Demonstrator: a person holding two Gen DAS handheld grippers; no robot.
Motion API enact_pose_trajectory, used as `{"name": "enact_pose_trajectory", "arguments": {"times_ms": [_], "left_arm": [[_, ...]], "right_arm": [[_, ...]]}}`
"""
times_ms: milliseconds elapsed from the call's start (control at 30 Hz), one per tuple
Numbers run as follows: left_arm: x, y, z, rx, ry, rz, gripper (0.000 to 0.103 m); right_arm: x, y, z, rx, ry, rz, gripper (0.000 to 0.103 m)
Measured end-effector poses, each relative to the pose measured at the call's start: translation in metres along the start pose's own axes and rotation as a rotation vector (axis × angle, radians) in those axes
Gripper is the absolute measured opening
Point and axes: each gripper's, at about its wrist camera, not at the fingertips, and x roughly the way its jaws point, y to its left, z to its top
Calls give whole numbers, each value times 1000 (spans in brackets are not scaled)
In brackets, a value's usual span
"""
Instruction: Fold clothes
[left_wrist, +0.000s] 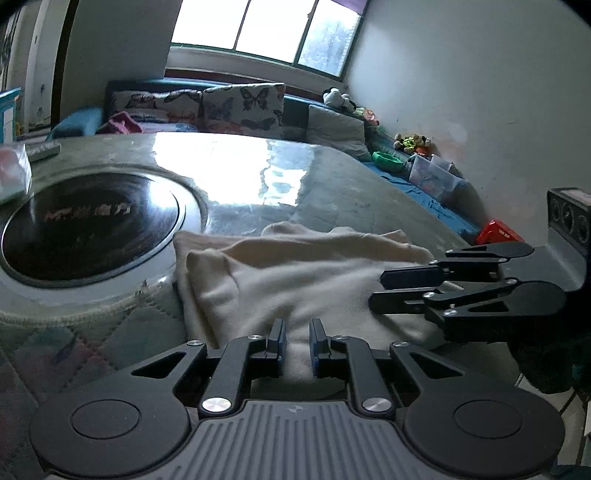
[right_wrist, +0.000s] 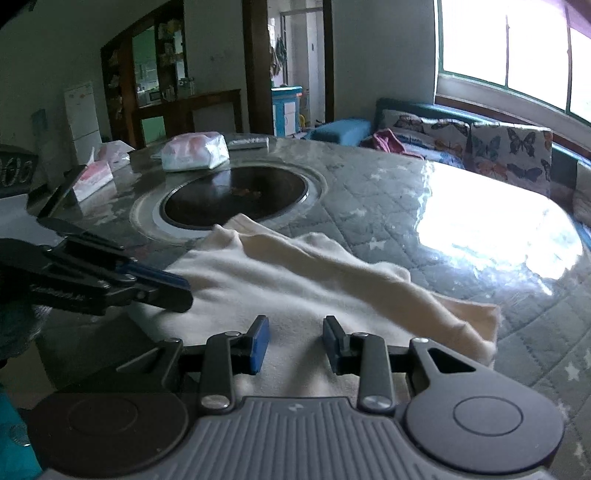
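A cream fleece garment (left_wrist: 295, 273) (right_wrist: 295, 280) lies crumpled on the near part of a round table (left_wrist: 332, 184) (right_wrist: 406, 206), with a rolled ridge running across its far side. My left gripper (left_wrist: 297, 332) sits at the garment's near edge. Its jaws are almost together, and a pinch of cloth fills the narrow gap. From the right wrist view, the left gripper (right_wrist: 184, 291) reaches over the garment's left part. My right gripper (right_wrist: 295, 328) hovers low over the near edge with its jaws apart and flat cloth showing between them. The right gripper (left_wrist: 376, 291) also shows from the side.
A dark round hotplate (left_wrist: 88, 229) (right_wrist: 236, 199) is set into the table beyond the garment. Tissue packs (right_wrist: 195, 151) and a tissue box (right_wrist: 94, 177) lie at the far left. A sofa with butterfly cushions (left_wrist: 240, 107) (right_wrist: 509, 155) stands under the window.
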Motion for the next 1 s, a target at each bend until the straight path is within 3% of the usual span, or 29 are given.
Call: {"name": "enact_pose_trajectory", "arguments": {"times_ms": [100,367,467,800,1000], "left_arm": [[2,6,1,-29,9,-14,16],[8,6,24,6,-17,5,15],[21,9,33,15,-10,32,15],[60,12,64,63,4,47,15],[80,16,68,77,26,69,15]], "right_arm": [[4,-2,-1,8,9,0,31],[6,-6,13,2,9,-14,31],[17,-11,12,14,44,-9,31],[33,-31,46,23,28,-54,30],[56,-48,48,69,83,-79,26]]}}
